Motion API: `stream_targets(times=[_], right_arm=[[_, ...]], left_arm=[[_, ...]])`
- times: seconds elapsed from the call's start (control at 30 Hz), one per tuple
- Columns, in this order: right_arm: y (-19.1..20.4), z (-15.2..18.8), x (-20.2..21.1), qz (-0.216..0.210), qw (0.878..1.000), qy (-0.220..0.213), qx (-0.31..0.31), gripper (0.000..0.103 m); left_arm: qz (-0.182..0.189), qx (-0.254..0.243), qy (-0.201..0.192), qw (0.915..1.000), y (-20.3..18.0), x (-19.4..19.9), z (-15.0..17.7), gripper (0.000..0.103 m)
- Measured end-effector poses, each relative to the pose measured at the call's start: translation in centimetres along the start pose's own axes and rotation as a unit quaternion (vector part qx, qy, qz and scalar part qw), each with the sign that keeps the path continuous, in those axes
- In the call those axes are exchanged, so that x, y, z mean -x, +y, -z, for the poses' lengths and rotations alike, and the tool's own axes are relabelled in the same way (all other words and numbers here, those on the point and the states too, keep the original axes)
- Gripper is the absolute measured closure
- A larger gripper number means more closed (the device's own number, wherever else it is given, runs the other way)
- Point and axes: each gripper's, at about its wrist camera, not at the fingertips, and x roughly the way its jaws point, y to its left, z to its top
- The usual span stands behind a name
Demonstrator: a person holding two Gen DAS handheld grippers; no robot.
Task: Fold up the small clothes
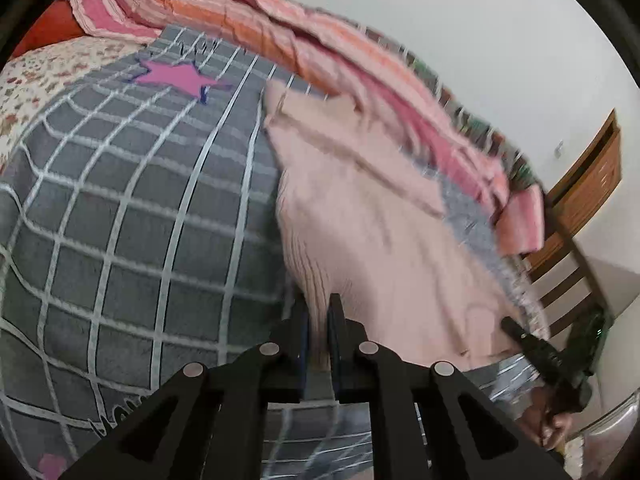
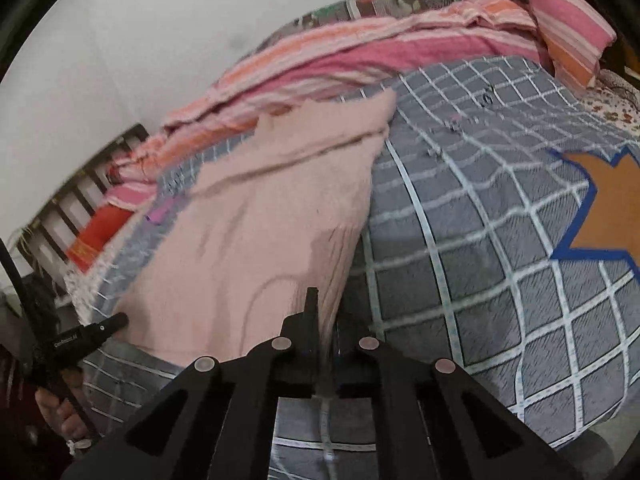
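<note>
A pale pink ribbed knit garment (image 1: 360, 216) lies spread on a grey checked blanket (image 1: 132, 208). My left gripper (image 1: 319, 308) is shut on the garment's near ribbed hem at its left corner. The right gripper (image 1: 516, 328) shows at the garment's other near corner in the left wrist view. In the right wrist view the same garment (image 2: 256, 216) stretches away from my right gripper (image 2: 325, 312), which is shut on its right hem corner. The left gripper (image 2: 116, 322) shows at the garment's near left corner. The view is motion-blurred.
The blanket (image 2: 480, 208) has a pink star (image 1: 176, 76) and an orange star (image 2: 608, 204). A heap of pink and orange striped bedding (image 1: 280, 28) lies along the white wall behind. A wooden slatted bed end (image 1: 572, 256) stands at the right.
</note>
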Motion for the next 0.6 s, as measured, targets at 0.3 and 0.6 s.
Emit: stream_targets(times=[0.3,0.6], right_arm=[[1.8,-5.7,1.3,-0.030,0.998,-0.051,-0.031,0.098],[3.6,-13.0,-0.1,-0.015,0.996,-0.089,-0.018,0.099]], left_arm=[[-0.056,-0.069,-0.052,0.9946,-4.9,1.1,-6.7,0.094],[-0.117,-0.102,-0.091,0.9838,-8.2,-1.7,-13.7,0.094]])
